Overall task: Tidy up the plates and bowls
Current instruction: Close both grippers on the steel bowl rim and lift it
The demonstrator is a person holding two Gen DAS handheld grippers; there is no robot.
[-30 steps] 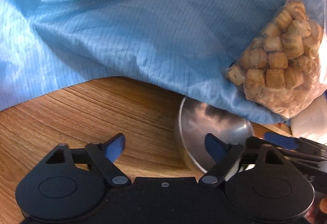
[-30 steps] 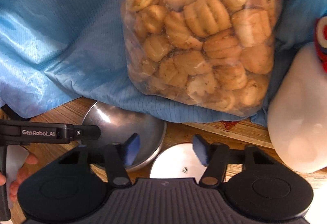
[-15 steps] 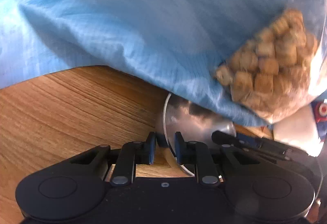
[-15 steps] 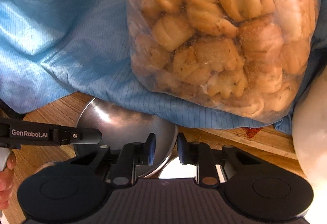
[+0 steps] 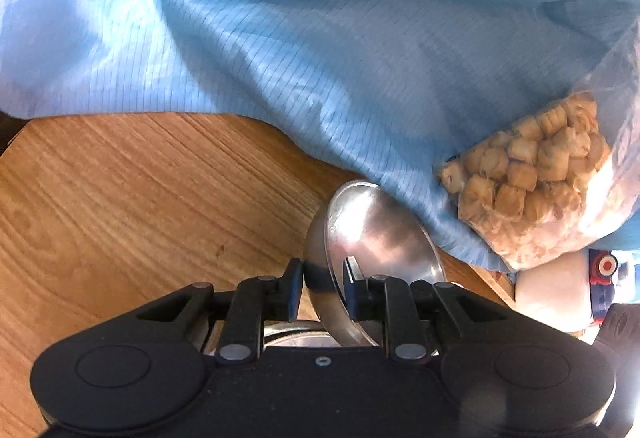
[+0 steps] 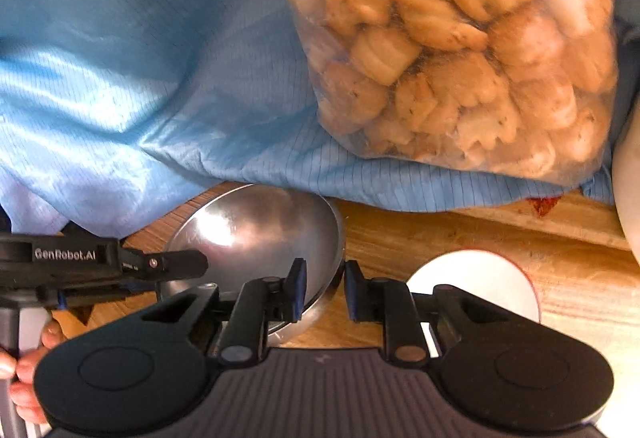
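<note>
A shiny steel bowl (image 5: 372, 234) is tipped up on the wooden table, its far edge tucked under a blue cloth. My left gripper (image 5: 322, 288) is shut on the bowl's near left rim, one pad inside and one outside. In the right wrist view the same bowl (image 6: 256, 238) sits left of centre, and my right gripper (image 6: 325, 288) is shut on its right rim. A white plate with a red edge (image 6: 472, 286) lies just right of the bowl, partly hidden by my right gripper. Another metal rim (image 6: 286, 334) shows beneath the bowl.
A crumpled blue cloth (image 5: 280, 38) covers the back of the table, with a clear bag of biscuits (image 6: 460, 50) lying on it. A white rounded object (image 5: 552, 298) stands at the right. Bare wooden tabletop (image 5: 120, 218) stretches to the left. A person's fingers (image 6: 24, 370) hold the left gripper's handle.
Both grippers went from open to shut on opposite sides of the steel bowl's rim. In the left wrist view the bowl now stands more tilted and closer.
</note>
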